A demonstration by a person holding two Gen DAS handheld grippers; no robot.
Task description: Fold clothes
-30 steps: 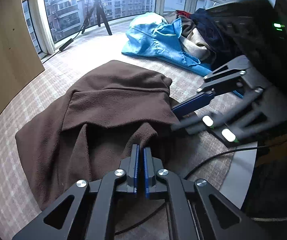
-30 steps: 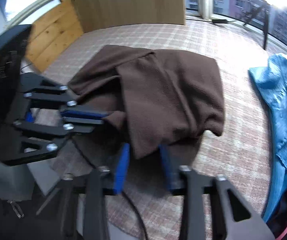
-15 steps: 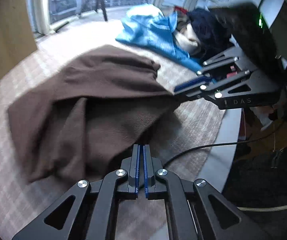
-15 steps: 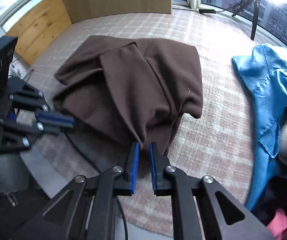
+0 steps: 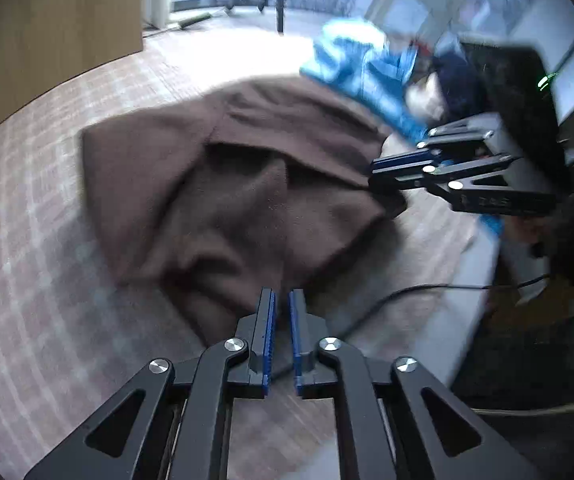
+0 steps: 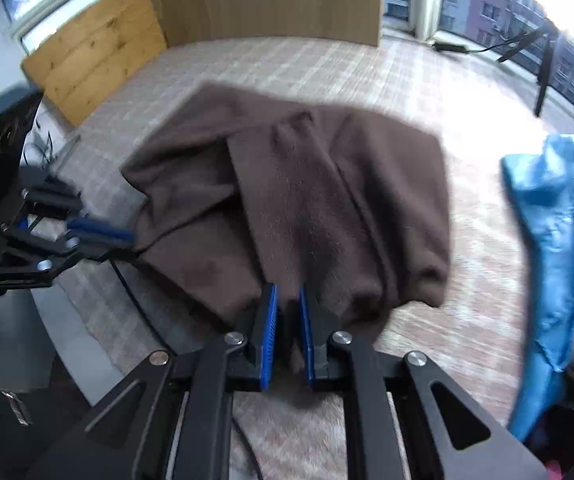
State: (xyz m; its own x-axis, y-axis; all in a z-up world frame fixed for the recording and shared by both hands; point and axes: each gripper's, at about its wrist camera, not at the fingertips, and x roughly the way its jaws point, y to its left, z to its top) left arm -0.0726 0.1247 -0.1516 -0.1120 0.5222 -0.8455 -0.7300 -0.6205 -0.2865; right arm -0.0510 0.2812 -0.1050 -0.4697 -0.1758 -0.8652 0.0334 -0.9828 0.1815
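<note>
Leftward swung the left gripper (image 5: 281,300), jaws opening, nothing between them; the right gripper (image 6: 287,304) pinched the brown fleece garment (image 6: 299,208), fold unfinished.

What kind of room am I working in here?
Probably a high-rise flat set up for recording: apartment blocks outside the windows, a tripod by the glass, and a pile of clothes beside the brown garment.

Garment (image 6: 311,200): brown cloth, matt, soft fleece-like nap. Table cover (image 6: 467,300): woven checked cloth, matt, slightly rough. Second garment (image 6: 559,216): blue cloth with a light sheen. Panels (image 6: 95,56): bare wood, visible grain and knots. Gripper (image 6: 287,324) frames: matt black plastic, bright metal pins, blue ribbed pads (image 6: 269,332).
</note>
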